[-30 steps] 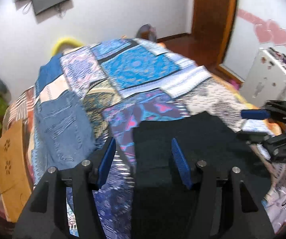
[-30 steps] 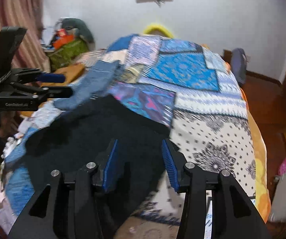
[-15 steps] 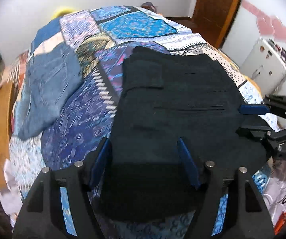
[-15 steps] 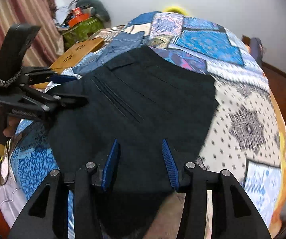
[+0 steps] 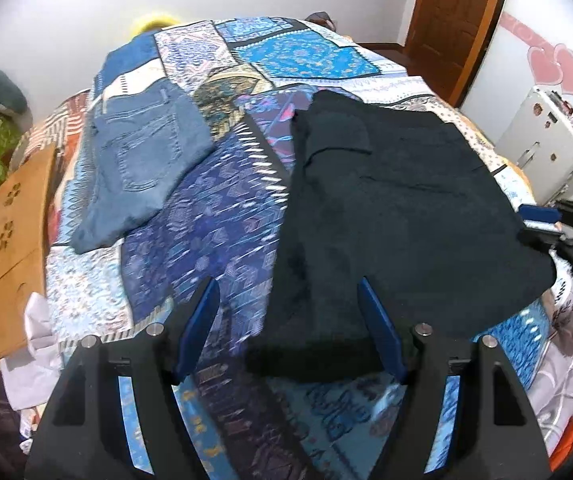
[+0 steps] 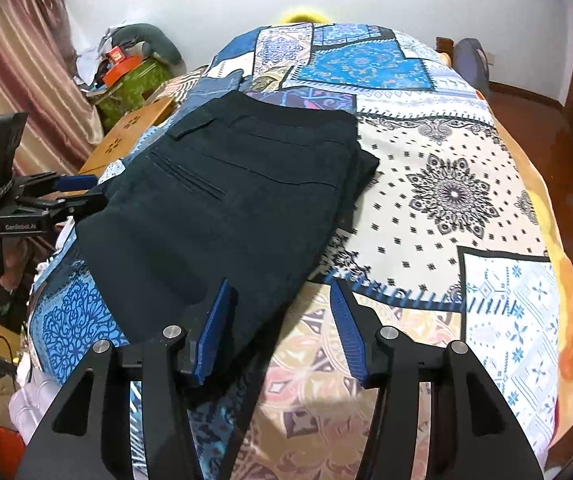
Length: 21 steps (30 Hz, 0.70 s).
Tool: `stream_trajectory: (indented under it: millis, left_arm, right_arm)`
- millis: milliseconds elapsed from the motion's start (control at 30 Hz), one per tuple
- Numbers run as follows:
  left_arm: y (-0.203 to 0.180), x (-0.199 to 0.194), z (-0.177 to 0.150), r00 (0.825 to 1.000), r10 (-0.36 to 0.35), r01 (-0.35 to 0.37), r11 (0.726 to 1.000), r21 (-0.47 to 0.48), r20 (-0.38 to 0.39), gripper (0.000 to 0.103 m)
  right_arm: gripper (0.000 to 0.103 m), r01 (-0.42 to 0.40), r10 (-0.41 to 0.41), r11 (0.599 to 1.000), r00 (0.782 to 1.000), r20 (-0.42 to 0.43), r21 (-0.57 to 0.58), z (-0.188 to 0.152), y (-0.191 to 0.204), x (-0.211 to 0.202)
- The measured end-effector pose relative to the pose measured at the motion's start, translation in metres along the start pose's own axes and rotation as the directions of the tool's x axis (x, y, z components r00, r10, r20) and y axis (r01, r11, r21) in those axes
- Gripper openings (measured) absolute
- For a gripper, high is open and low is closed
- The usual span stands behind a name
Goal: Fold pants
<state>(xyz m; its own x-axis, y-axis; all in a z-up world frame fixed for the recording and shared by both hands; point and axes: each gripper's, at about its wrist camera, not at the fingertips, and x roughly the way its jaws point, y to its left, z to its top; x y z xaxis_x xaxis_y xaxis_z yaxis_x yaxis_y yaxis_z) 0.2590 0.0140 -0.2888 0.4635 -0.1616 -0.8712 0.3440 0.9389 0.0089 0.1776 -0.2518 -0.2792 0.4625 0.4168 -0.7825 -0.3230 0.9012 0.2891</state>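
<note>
Dark navy pants (image 5: 386,208) lie folded flat on the patchwork bedspread (image 5: 206,232); they also show in the right wrist view (image 6: 226,200), back pocket up. My left gripper (image 5: 290,320) is open and empty, hovering just above the pants' near corner. My right gripper (image 6: 282,320) is open and empty, its left finger over the pants' near edge. Each gripper shows in the other's view, the right one (image 5: 542,220) at the pants' right edge and the left one (image 6: 70,192) at their left edge.
Folded blue jeans (image 5: 138,160) lie to the left on the bed. A wooden board (image 5: 10,240) stands at the bed's left side. A white case (image 5: 542,148) and a wooden door (image 5: 454,20) are to the right. Clutter (image 6: 126,72) sits by the curtain.
Both grippers have pulled back and risen from the pants, which now lie flat in full view. A second ago the cloth filled the space between the open fingers.
</note>
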Motion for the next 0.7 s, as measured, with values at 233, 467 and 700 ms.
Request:
stream_trajectory:
  millis: [233,467,700]
  left_arm:
    - [0.011,-0.018,0.018,1.000,0.016,-0.016,1.000,-0.024,0.025,0.072]
    - [-0.006,0.019,0.057,0.996,-0.069,0.068,0.998,-0.013,-0.048,0.072]
    - [-0.015,0.066,0.073,0.961,-0.194,0.181,0.980,-0.081,-0.198,0.082]
  right_arm:
    - [0.052,0.004,-0.008,0.997,0.999,0.049,0.078,0.016,-0.011,-0.016]
    - [0.066,-0.014,0.007,0.984,0.999,0.043,0.178,0.028,-0.025,0.005]
    - [0.066,-0.099,0.113,0.961,0.993,-0.040,0.260,0.020,-0.037,0.042]
